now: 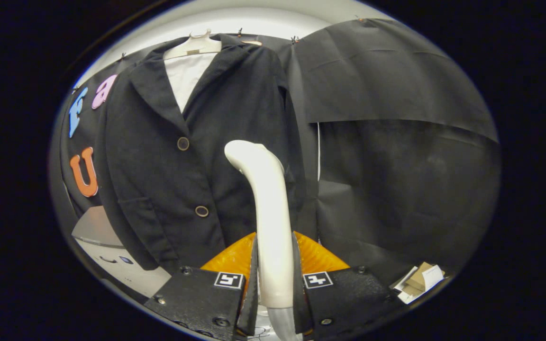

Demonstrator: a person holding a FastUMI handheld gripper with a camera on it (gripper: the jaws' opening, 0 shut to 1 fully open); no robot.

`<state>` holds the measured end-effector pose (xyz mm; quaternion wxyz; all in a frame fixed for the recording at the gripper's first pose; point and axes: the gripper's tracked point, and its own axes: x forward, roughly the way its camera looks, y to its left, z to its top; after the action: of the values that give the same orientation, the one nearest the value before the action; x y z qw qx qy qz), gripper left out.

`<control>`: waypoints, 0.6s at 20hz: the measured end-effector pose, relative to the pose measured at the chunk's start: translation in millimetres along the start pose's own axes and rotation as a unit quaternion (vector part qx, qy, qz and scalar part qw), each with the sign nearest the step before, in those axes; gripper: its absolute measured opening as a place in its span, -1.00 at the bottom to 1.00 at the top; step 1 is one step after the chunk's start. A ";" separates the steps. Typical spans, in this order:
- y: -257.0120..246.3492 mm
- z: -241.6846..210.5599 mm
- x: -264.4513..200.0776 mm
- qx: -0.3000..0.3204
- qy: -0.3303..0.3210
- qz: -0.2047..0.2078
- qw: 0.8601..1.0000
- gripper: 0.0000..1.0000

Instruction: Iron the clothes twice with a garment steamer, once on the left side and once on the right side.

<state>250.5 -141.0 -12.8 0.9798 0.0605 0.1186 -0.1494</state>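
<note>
Currently: dark woollen two-button jacket (192, 156) hanging on pale hanger (196, 45), left of and beyond fingers. Gripper (275, 284) clamped on white curved plastic steamer handle (266, 213), both fingers pressing. Steamer head aimed at jacket's right-hand panel. Risk: handle slipping or twisting, head snagging fabric. Cardboard scraps (417, 282) lower right.

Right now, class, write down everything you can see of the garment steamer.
The garment steamer is a smooth, glossy cream wand, plastic by its look. It stands upright between the gripper fingers, which press on its handle from both sides. Its top curves over toward the dark jacket hanging just beyond; whether they touch cannot be told. A greyish part continues below the handle.
</note>
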 end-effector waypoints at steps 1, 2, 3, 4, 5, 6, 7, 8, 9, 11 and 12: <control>1.1 -5.2 -0.1 -0.002 0.004 -0.001 1.000 -0.34; 1.5 -9.7 0.0 -0.002 0.006 -0.002 1.000 -0.34; 2.7 -13.3 0.2 -0.004 0.009 -0.003 1.000 -0.34; 3.2 -18.4 -0.6 -0.005 0.011 -0.004 1.000 -0.34; 4.3 -21.0 -1.1 -0.006 0.012 -0.004 1.000 -0.34; 4.3 -24.4 -1.1 -0.008 0.014 -0.005 1.000 -0.34; 5.1 -27.6 -1.6 -0.009 0.014 -0.006 1.000 -0.34; 4.5 -30.8 -2.1 -0.010 0.015 -0.006 1.000 -0.34; 6.1 -33.1 -1.4 -0.009 0.016 -0.005 1.000 -0.34; 8.0 -37.7 0.2 -0.009 0.017 -0.001 1.000 -0.34; 9.0 -41.3 0.0 -0.008 0.017 0.001 1.000 -0.34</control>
<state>244.4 -126.1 -51.9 0.9782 0.0550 0.1369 -0.1463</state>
